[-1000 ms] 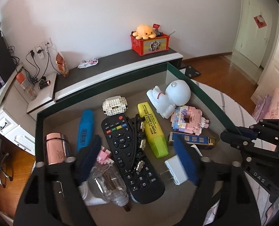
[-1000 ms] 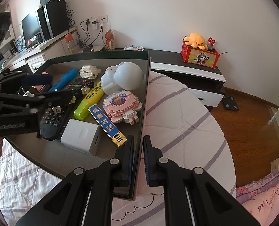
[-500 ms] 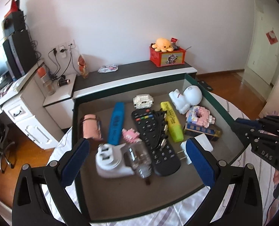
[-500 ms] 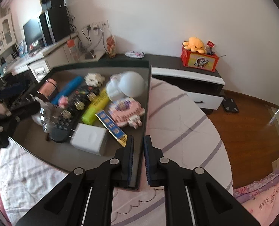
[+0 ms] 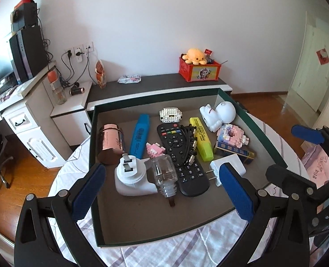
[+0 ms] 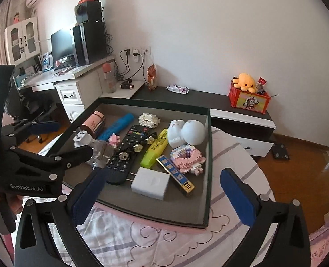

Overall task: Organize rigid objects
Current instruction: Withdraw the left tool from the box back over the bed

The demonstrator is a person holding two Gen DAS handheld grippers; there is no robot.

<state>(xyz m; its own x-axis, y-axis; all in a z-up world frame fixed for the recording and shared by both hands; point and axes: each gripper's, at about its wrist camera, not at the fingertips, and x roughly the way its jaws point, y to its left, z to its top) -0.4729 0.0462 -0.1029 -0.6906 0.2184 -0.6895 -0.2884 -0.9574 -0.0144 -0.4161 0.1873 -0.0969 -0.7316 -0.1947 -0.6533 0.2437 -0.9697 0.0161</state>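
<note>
A bedroom: striped, embroidered bedspread point(image 6: 155, 229) under a shallow dark-green box lid point(image 5: 99, 233) used as a tray, white desk and low dark cabinet beyond. Nearest the lens, left hand-held gripper point(image 5: 162, 197) spread wide and empty, blue pads point(image 5: 236, 192) framing the tray's near half. Right hand-held gripper point(image 6: 162, 195) opening to full width, nothing between its jaws, hovering over the tray's near right corner. Just ahead of the left hand-held gripper, a white plug-in vaporizer point(image 5: 131, 178) with its clear bottle point(image 5: 164, 173), lying on its side, prongs pointing up and away, bottle neck toward the camera. Beside it the black remote point(image 5: 182, 155), long axis running near to far, a black cable point(image 5: 190, 142) draped over it; a white charger point(image 5: 227, 169) at its right, prongs leftward, closest to the right hand-held gripper. Farther in: copper-pink tin point(image 5: 111, 142), blue marker point(image 5: 140, 135), yellow highlighter point(image 5: 201, 138), all roughly parallel to the remote; a pink brick model point(image 5: 232, 134) on a blue-and-gold stick point(image 5: 234, 151). At the far wall of the tray, a white brick model point(image 5: 171, 114) and a white astronaut figure point(image 5: 220, 114). Likely next pick: vaporizer for the left, charger for the right.
</note>
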